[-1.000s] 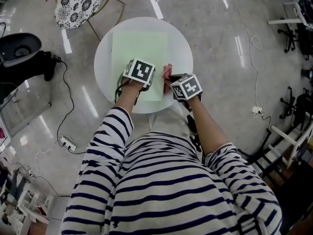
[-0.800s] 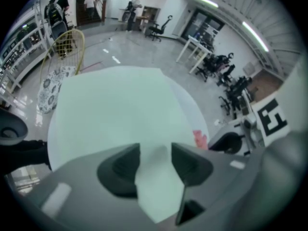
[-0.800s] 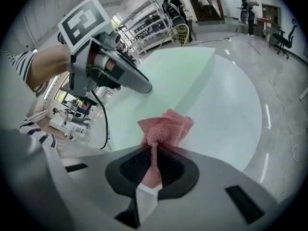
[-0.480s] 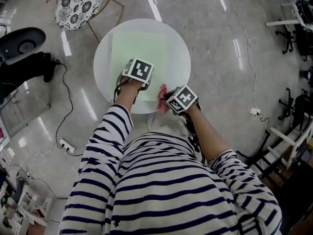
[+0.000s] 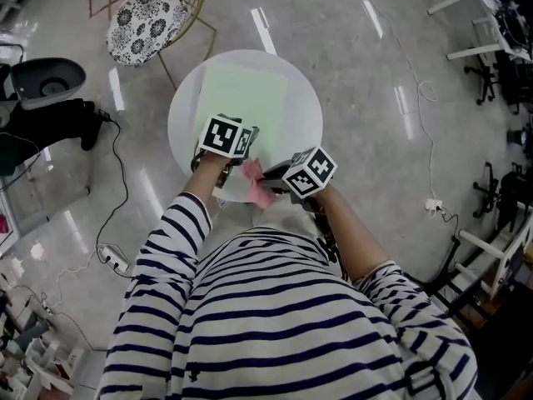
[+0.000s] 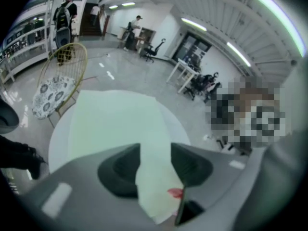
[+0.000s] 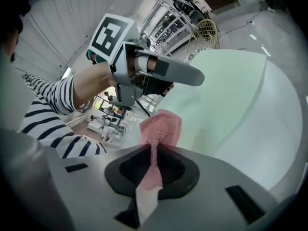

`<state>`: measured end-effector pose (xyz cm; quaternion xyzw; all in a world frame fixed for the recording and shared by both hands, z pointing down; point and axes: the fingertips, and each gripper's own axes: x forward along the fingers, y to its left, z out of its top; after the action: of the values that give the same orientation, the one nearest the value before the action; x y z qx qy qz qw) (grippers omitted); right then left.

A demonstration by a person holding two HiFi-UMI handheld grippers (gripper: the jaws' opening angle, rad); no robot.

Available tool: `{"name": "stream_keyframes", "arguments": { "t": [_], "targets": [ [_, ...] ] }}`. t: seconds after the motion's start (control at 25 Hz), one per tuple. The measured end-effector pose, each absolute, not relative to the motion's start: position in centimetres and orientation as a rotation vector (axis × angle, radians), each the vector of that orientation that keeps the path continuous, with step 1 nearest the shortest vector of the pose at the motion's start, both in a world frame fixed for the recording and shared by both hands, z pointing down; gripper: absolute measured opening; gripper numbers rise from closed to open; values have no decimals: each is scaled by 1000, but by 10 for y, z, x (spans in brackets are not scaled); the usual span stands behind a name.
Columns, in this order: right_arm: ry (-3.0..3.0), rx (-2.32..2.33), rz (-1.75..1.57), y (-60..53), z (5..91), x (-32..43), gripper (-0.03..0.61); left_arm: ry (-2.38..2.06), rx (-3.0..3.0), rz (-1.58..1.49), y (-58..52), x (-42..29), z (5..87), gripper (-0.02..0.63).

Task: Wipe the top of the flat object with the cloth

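Cloth (image 7: 161, 128), pink, is pinched in right claw (image 7: 155, 153), jaws pressed tight on it, over near edge of round table (image 5: 185, 115). Left claw (image 6: 155, 163) is spread, just closed a bit, nothing btwn jaws. Green sheet (image 5: 246, 94) lies flat mid-table, near corner under left claw.

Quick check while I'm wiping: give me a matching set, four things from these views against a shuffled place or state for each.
1 pink cloth
2 green sheet
3 left gripper
4 patterned chair

A jaws apart, nothing gripped
B flat on the round table
C pinched in the shut right gripper
D on the floor beyond the table

Pairs: 1-C, 2-B, 3-A, 4-D
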<state>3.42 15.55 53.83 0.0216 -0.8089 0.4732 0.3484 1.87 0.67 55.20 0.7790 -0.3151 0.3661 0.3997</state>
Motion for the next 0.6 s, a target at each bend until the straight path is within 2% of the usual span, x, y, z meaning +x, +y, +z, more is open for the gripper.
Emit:
{"name": "stream_keyframes", "arguments": {
  "t": [0.4,0.6],
  "targets": [
    [-2313,323,1058,113,491,17,40,-870,2185,675,26,-17,465,181],
    [-2433,414,926,105,461,11,40,-953,2375,440,44,-33,410,128]
  ]
}}
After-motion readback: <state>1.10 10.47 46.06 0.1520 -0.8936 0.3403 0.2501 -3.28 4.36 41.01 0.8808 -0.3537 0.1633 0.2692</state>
